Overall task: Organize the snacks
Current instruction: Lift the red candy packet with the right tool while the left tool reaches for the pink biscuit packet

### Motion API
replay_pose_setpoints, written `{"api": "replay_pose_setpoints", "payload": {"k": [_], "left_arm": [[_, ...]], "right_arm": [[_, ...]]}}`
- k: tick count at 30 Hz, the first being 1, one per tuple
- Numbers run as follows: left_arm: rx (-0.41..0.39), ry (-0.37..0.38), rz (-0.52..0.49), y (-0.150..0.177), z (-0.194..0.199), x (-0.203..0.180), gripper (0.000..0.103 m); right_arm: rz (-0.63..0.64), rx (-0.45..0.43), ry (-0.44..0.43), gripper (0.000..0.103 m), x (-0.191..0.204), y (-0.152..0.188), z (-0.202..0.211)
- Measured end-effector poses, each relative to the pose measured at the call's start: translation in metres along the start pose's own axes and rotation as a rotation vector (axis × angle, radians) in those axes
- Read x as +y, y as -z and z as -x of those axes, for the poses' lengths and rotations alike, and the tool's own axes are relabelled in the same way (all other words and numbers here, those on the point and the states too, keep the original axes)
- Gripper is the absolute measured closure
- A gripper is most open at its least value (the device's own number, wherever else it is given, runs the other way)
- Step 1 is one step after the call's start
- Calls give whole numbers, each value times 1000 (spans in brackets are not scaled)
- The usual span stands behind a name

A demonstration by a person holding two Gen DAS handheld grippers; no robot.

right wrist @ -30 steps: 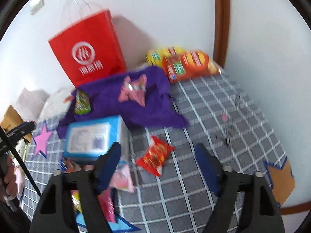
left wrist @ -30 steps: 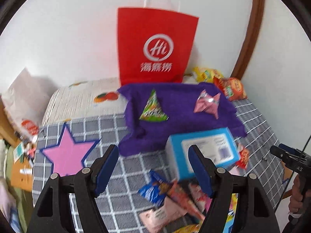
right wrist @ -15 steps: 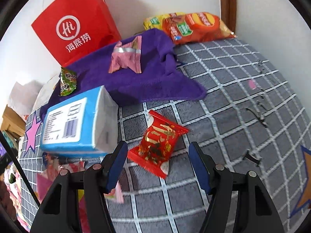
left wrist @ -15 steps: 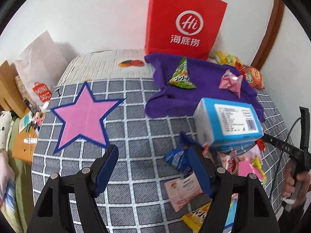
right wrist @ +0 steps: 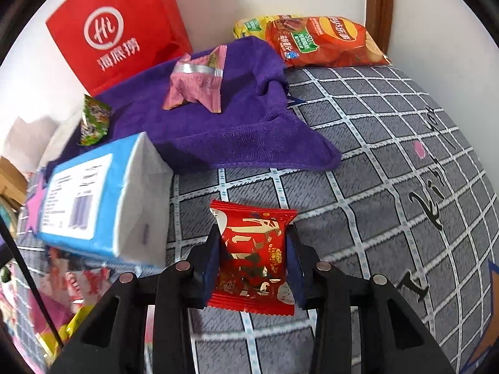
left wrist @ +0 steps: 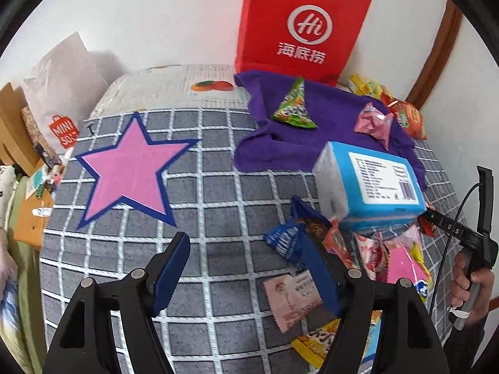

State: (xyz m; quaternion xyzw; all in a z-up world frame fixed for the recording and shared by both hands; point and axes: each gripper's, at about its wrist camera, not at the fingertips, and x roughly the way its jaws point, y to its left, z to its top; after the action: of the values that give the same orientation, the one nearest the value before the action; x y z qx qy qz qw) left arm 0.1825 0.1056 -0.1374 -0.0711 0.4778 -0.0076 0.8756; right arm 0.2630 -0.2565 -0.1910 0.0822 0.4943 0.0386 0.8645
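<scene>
**Red Snack Packet Held Over the Checked Blanket**

The right hand-held gripper (right wrist: 253, 257) had its two blue pads pressed on a shiny red snack packet (right wrist: 254, 257). The packet had gold pictures and zigzag ends. Its small writing was too tiny to read. It sat just above a gray blanket (right wrist: 374, 155) with white squares.

The left hand-held gripper (left wrist: 246, 269) was spread wide with nothing between its pads. It hung over the same gray blanket (left wrist: 218, 193), near a big pink star (left wrist: 131, 171) with a dark blue edge.

A red paper bag (left wrist: 299, 28) stood against the white wall. It had a white ring with "Hi" inside and white Chinese writing below. A fuzzy purple cloth (right wrist: 224, 124) lay in front of the bag. On the cloth were a pink crinkly packet (right wrist: 196, 84) with a silver strip and a green triangle-shaped packet (left wrist: 294, 107).

A blue tissue pack (left wrist: 371, 184) with a white label and a bar code lay next to the cloth. It rested partly on a pile of small snacks (left wrist: 358, 255). In the pile were a dark blue packet, a pale pink flat one and a yellow one.

An orange chip bag (right wrist: 324, 42) lay by the wall, touching the far corner of the cloth. A yellow bag (right wrist: 249, 26) peeked out behind it. Its words were too blurry to read.

At the left side, a white plastic bag (left wrist: 62, 93) showed a red tag reading "MINI SO".
</scene>
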Motion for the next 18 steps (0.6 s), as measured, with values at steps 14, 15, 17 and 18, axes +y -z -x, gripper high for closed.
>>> {"api": "replay_pose_setpoints", "payload": {"k": [14, 15, 17, 18], "left_arm": [[117, 104, -31, 36, -28, -22, 31], [125, 110, -39, 38, -31, -24, 31], [141, 108, -48, 40, -39, -29, 31], [149, 112, -51, 41, -43, -31, 31]], "right_arm": [[36, -31, -36, 64, -1, 36, 46], [42, -31, -35, 64, 0, 38, 47], [53, -30, -35, 64, 2, 41, 48], [57, -28, -37, 64, 2, 42, 48]]}}
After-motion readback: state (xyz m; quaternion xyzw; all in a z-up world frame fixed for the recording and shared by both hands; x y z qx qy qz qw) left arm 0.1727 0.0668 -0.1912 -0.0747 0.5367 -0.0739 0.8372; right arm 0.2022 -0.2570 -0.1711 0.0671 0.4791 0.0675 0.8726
